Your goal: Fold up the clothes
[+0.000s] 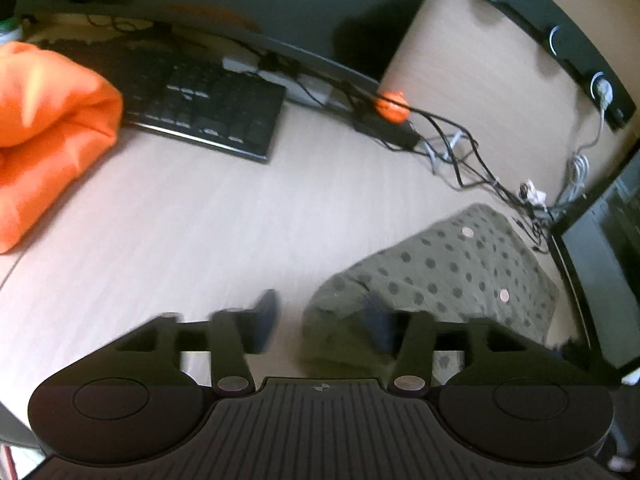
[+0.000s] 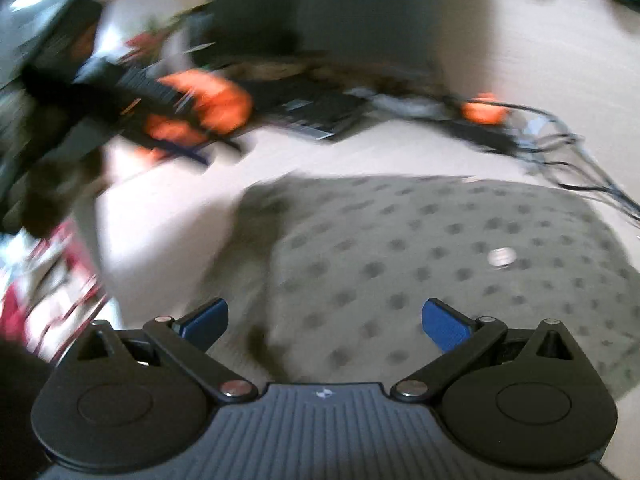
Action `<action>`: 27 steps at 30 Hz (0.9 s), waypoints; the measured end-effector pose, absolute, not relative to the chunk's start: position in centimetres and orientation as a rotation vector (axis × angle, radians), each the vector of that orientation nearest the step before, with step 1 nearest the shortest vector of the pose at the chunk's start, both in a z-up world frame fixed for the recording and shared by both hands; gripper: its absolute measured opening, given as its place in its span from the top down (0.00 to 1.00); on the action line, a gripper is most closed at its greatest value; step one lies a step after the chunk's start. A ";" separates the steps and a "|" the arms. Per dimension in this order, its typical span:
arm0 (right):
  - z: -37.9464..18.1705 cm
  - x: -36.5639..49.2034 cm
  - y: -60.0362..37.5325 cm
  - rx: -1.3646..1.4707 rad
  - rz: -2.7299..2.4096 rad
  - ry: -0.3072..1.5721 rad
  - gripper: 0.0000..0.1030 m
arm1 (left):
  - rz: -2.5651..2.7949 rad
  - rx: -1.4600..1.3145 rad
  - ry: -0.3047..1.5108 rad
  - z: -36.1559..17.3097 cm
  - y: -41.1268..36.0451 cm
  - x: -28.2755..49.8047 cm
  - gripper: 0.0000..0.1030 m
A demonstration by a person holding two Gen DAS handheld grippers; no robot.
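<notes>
Clothes on the desk (image 1: 168, 232) number two in view: a green polka-dot garment (image 1: 452, 276) lying at the near right, and an orange garment (image 1: 48, 128) at the far left, just beside a black keyboard (image 1: 208, 108). The green garment lies as a compact, rounded-edged bundle with at least one layer doubled over, two pale buttons showing on its upper face; the right wrist view, though blurred, shows it as a roughly squared block. The orange garment shows a thick rolled fold along its right edge, but most of it runs out of frame, so its full shape cannot be judged. The left gripper (image 1: 320, 320) hangs just over the near left corner of the green garment, its jaws apart and nothing between them. The right gripper (image 2: 324, 320) hovers above the same garment, jaws spread wide, likewise holding nothing. Cables (image 1: 460, 148) trail along the far right of the desk, clear of both garments. Judgement: both pieces appear at least partly folded; whether the green bundle awaits a further fold or is finished cannot be settled from these views.
</notes>
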State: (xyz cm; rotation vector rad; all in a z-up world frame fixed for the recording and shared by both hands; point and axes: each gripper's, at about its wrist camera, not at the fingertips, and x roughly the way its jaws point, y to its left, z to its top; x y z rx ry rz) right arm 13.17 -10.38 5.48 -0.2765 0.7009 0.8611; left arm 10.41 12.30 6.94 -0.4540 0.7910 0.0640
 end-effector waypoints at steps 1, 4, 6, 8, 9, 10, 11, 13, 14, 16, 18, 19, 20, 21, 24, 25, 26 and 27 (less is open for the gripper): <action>5.4 12.6 -10.4 -0.302 0.905 0.708 0.00 | 0.086 -0.455 0.780 7.2 12.8 10.1 0.10; 4.7 11.2 -10.2 -0.406 0.959 0.710 0.00 | 0.130 -0.452 0.773 7.6 13.5 9.4 0.08; 4.1 10.4 -9.8 -0.484 0.980 0.687 0.00 | 0.140 -0.450 0.792 7.6 13.3 9.2 0.08; 3.6 9.9 -9.4 -0.556 1.011 0.672 0.00 | 0.147 -0.458 0.816 7.4 13.0 9.0 0.07; 3.5 9.8 -9.3 -0.573 1.037 0.664 0.00 | 0.150 -0.469 0.828 7.2 12.9 8.8 0.07; 3.5 9.8 -9.1 -0.582 1.049 0.658 0.00 | 0.152 -0.483 0.841 6.9 12.8 8.7 0.07; 3.5 9.8 -8.9 -0.591 1.060 0.652 0.00 | 0.153 -0.506 0.856 6.6 12.7 8.4 0.07; 3.5 9.8 -8.6 -0.600 1.044 0.628 0.00 | 0.144 -0.546 0.881 6.0 12.2 8.0 0.07; 3.5 10.0 -8.4 -0.598 1.023 0.617 0.00 | 0.135 -0.563 0.895 5.7 11.9 7.8 0.07; 3.6 10.6 -8.5 -0.564 0.970 0.620 0.00 | 0.114 -0.579 0.922 5.1 11.1 7.6 0.07; 3.9 11.2 -9.5 -0.487 0.910 0.631 0.00 | 0.087 -0.586 0.951 4.6 10.3 7.6 0.07; 4.1 11.6 -10.0 -0.446 0.895 0.642 0.00 | 0.070 -0.591 0.966 4.3 9.9 7.7 0.07; 4.3 12.0 -10.5 -0.406 0.883 0.654 0.00 | 0.050 -0.602 0.978 4.1 9.5 7.8 0.07; 4.3 12.2 -11.0 -0.381 0.875 0.666 0.01 | 0.030 -0.612 0.988 3.8 9.1 8.0 0.07; 4.4 12.8 -12.0 -0.326 0.852 0.697 0.09 | -0.038 -0.630 1.000 3.1 7.7 8.8 0.07; 4.4 12.7 -12.2 -0.324 0.849 0.698 0.10 | -0.064 -0.630 1.000 3.0 7.2 9.2 0.07; 4.5 12.5 -12.3 -0.326 0.851 0.695 0.10 | -0.091 -0.630 1.001 2.9 6.7 9.6 0.07; 4.6 12.4 -12.3 -0.327 0.853 0.692 0.10 | -0.115 -0.630 1.001 2.8 6.2 10.1 0.07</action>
